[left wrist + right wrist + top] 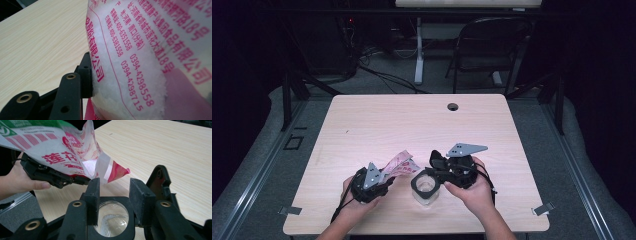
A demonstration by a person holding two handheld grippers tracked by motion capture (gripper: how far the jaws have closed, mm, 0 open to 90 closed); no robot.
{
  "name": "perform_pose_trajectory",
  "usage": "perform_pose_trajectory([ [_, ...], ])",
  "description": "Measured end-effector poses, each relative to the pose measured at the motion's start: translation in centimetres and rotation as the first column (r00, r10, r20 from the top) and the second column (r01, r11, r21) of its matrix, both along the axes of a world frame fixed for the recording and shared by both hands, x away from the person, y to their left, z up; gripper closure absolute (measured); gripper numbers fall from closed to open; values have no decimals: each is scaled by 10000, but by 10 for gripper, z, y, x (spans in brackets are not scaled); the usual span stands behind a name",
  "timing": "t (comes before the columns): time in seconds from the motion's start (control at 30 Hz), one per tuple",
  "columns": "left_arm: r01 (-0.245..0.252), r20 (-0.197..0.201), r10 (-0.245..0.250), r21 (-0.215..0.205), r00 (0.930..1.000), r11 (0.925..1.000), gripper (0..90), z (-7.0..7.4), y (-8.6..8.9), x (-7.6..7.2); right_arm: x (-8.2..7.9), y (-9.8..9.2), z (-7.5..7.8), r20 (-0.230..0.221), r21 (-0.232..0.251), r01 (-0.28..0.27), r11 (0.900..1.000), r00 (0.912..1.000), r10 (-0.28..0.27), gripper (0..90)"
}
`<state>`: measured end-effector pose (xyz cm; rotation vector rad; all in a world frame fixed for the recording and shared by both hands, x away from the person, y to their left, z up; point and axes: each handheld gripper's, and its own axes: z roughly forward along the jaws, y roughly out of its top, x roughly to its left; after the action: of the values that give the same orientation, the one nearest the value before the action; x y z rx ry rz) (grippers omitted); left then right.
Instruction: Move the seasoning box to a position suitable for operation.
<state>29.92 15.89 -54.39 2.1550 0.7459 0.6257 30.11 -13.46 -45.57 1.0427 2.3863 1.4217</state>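
Your hands sit nearest in the high view; your left gripper [384,181] lifts the pink printed bag [401,164] toward the glass jar [425,187] on the table [377,120], presumably for pouring; left gripper view: its pad [87,75] is clenched on the bag; right gripper view: your right gripper [113,192] straddles the jar, its pads apparently released, likely to steady it.

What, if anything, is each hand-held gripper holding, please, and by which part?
The left hand-held gripper clamps the pink-printed bag across its lower, filled body. The right hand-held gripper straddles the glass jar, jaws apart, gripping nothing.
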Motion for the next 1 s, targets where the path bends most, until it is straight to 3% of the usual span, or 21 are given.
perform_pose_trajectory([
  [0.2,-28,383,14,347,9993,9994,570,4,1,-1,3,-5,11,-124,-84,-78,9999,9999,77,600],
  [0.33,-32,572,6,451,9984,9990,570,7,3,-1,9,-3,10,-695,30,-248,9997,9973,249,592],
  [0.43,-46,838,-7,638,9965,9980,570,9,3,-2,10,-2,12,-872,120,-288,9995,9957,298,592],
  [0.73,-177,1007,95,808,9949,9966,571,9,5,-2,13,2,12,-881,194,-277,9994,9957,293,613],
  [0.83,-146,990,56,901,9951,9958,571,10,5,0,14,2,11,-773,-86,-292,9995,9966,285,635],
  [1.0,-74,1057,-22,906,9944,9959,571,16,1,3,18,1,9,-908,37,-149,9999,9958,151,635],
])
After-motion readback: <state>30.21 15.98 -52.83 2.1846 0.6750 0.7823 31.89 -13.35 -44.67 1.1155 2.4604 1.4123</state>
